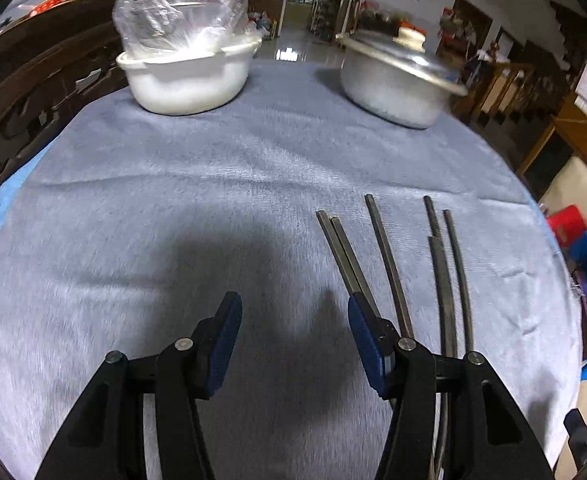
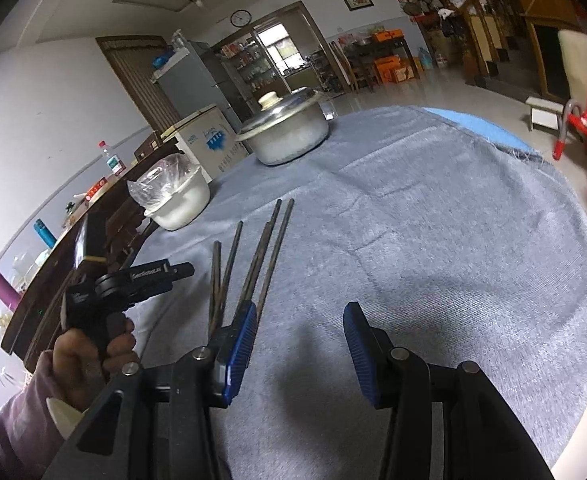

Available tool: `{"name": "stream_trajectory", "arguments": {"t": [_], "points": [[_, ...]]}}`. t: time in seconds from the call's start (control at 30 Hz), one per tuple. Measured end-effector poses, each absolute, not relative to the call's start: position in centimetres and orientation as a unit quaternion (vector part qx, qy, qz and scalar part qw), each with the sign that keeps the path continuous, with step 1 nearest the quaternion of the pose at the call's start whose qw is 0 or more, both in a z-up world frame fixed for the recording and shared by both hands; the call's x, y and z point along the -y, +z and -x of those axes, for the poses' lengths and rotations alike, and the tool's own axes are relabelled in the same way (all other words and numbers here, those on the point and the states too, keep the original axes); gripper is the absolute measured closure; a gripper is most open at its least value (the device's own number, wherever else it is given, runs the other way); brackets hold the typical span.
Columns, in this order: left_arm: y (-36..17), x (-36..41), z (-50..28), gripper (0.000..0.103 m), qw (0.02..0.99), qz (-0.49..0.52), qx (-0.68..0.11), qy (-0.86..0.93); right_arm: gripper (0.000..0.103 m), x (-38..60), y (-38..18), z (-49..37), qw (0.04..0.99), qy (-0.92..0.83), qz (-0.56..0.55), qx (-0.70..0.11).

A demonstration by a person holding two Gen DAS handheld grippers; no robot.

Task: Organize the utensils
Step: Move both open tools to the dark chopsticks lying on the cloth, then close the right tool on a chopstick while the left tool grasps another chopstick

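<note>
Chopsticks (image 1: 389, 264) loose on cloth; bag (image 1: 173, 20) in white bowl (image 1: 189, 80); pot (image 1: 397, 88) lidded.

My left tongs (image 1: 295, 336) hide the chopsticks' (image 1: 389, 264) near ends; my right tongs (image 2: 300, 340) cover them likewise.

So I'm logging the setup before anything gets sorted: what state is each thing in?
Left gripper: jaws open, empty.
Right gripper: jaws open, empty.
Chopsticks: loose on the cloth, unsorted.
Metal pot: lid on.
White bowl: plastic bag over its top.
</note>
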State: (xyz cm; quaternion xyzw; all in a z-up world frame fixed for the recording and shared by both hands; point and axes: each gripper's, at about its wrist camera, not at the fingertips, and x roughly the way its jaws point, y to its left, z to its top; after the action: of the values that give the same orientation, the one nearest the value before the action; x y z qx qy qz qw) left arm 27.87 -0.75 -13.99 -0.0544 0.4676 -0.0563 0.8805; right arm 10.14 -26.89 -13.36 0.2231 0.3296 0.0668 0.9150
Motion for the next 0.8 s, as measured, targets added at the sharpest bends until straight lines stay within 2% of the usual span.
{"name": "stream_trajectory", "arguments": {"t": [0.63, 0.7, 0.77, 0.8], "points": [[-14.9, 4.5, -31.5, 0.042, 0.863, -0.021, -0.503, -0.042, 0.055, 29.0, -14.4, -11.4, 0.910, 0.068, -0.246, -0.327], [-14.8, 4.5, -32.0, 0.050, 0.862, -0.026, -0.504, -0.047, 0.055, 28.9, -14.3, -11.8, 0.910, 0.072, -0.243, -0.329], [-14.7, 4.7, -32.4, 0.065, 0.863, -0.029, -0.502, -0.055, 0.055, 28.7, -13.9, -12.7, 0.909, 0.076, -0.238, -0.334], [-14.7, 4.7, -32.5, 0.068, 0.862, -0.032, -0.502, -0.060, 0.055, 28.5, -13.7, -13.2, 0.909, 0.076, -0.234, -0.337]]}}
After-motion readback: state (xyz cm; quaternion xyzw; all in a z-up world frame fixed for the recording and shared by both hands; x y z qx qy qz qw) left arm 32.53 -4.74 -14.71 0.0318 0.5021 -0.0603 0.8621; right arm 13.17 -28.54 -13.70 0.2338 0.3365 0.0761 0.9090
